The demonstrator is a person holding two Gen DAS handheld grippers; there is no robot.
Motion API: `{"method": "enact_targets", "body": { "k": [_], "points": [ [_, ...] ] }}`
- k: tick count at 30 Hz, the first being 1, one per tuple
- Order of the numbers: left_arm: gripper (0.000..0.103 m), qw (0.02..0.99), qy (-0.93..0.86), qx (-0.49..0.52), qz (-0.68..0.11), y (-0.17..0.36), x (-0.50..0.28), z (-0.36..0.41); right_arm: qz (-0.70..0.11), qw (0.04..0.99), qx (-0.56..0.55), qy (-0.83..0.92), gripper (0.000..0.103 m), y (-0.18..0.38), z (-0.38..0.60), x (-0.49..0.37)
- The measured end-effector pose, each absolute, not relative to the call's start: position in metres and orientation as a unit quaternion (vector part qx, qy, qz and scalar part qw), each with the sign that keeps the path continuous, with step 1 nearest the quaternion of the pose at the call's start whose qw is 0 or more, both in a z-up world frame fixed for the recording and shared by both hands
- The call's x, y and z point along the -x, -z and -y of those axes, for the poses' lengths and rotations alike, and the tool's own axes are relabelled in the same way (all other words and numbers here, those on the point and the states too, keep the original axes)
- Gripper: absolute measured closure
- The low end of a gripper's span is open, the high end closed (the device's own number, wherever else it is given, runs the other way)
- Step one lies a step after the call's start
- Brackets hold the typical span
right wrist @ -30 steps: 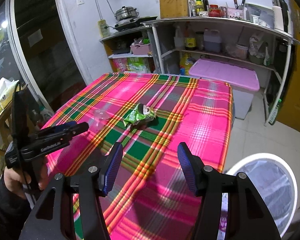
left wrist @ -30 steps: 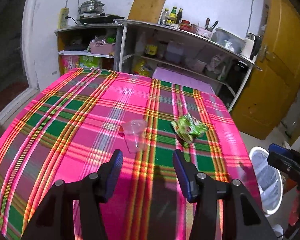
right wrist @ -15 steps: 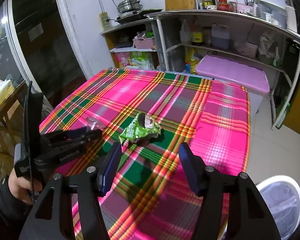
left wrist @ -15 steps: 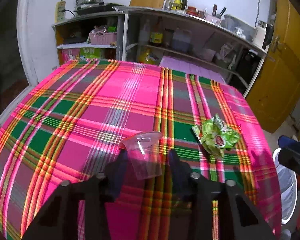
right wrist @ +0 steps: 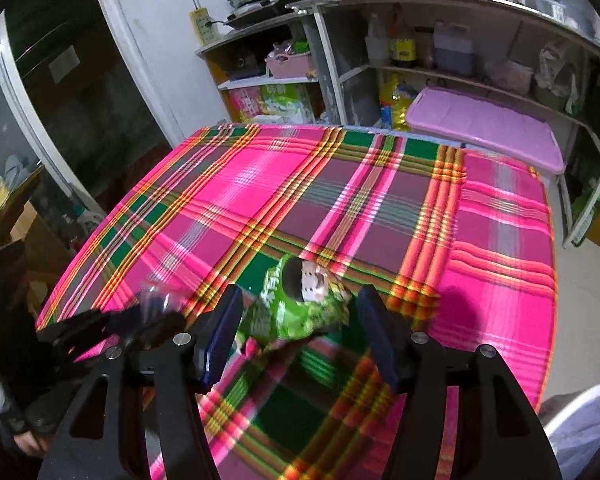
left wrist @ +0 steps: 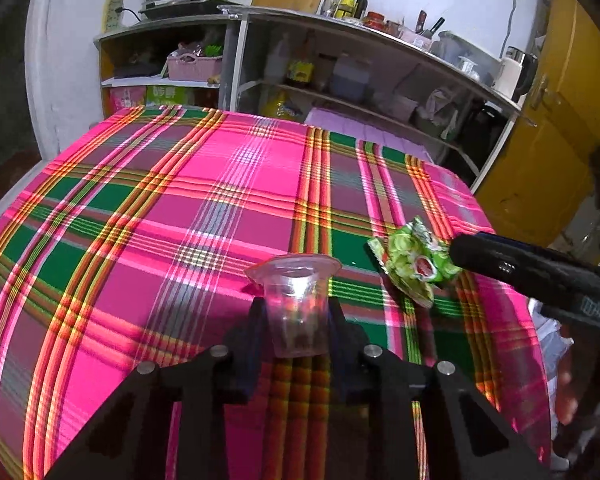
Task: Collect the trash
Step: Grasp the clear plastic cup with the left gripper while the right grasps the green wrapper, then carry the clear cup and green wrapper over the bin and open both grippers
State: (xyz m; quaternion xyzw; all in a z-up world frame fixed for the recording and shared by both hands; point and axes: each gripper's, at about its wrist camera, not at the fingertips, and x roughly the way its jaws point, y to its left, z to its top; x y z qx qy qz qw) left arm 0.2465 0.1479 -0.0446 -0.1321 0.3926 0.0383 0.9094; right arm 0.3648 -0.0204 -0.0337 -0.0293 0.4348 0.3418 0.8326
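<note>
A clear plastic cup (left wrist: 296, 304) stands upright on the pink plaid tablecloth (left wrist: 180, 208). My left gripper (left wrist: 296, 320) is shut on the cup, one finger against each side. A crumpled green snack wrapper (right wrist: 300, 308) lies on the cloth to the cup's right; it also shows in the left wrist view (left wrist: 414, 266). My right gripper (right wrist: 298, 320) is open, with its blue-padded fingers on either side of the wrapper and not touching it. The right gripper (left wrist: 532, 276) shows at the right of the left wrist view.
A white bin with a liner (right wrist: 584, 424) stands on the floor off the table's right edge. Shelves with bottles and a pink basket (left wrist: 196, 66) stand behind the table. A purple-lidded box (right wrist: 484, 128) sits beyond the far edge. A yellow door (left wrist: 560, 120) is at the right.
My left gripper moved forward to the cup and closed on it. My right gripper moved forward and down until its open fingers straddle the green wrapper.
</note>
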Motion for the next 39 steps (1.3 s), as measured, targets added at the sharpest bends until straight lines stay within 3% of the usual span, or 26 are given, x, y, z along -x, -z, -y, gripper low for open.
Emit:
{"method": "enact_targets", "body": {
  "k": [9,14,16,21,39],
  "points": [
    [0.074,0.912,-0.03,0.152,-0.38,0.042,-0.236,-0.154,-0.473,0.823,0.04,-0.313,0.043,0.058,0.008,-0.379],
    [0.074,0.913,-0.026,0.153,-0.378,0.042,-0.233,-0.155,-0.469,0.826,0.041,-0.309,0.052,0.057,0.011,-0.376],
    [0.074,0.913,-0.027,0.153,-0.376,0.041,-0.231,-0.155,-0.466,0.828,0.04,-0.308,0.061,0.056,0.015,-0.372],
    [0.074,0.915,-0.034,0.149,-0.374,0.037,-0.222,-0.152,-0.454,0.835,0.039,-0.309,0.065,0.045,0.028,-0.355],
    [0.074,0.934,0.0,0.109,-0.34,-0.02,-0.132,-0.078,-0.395,0.863,0.016,-0.314,0.066,-0.018,0.11,-0.219]
  ]
}}
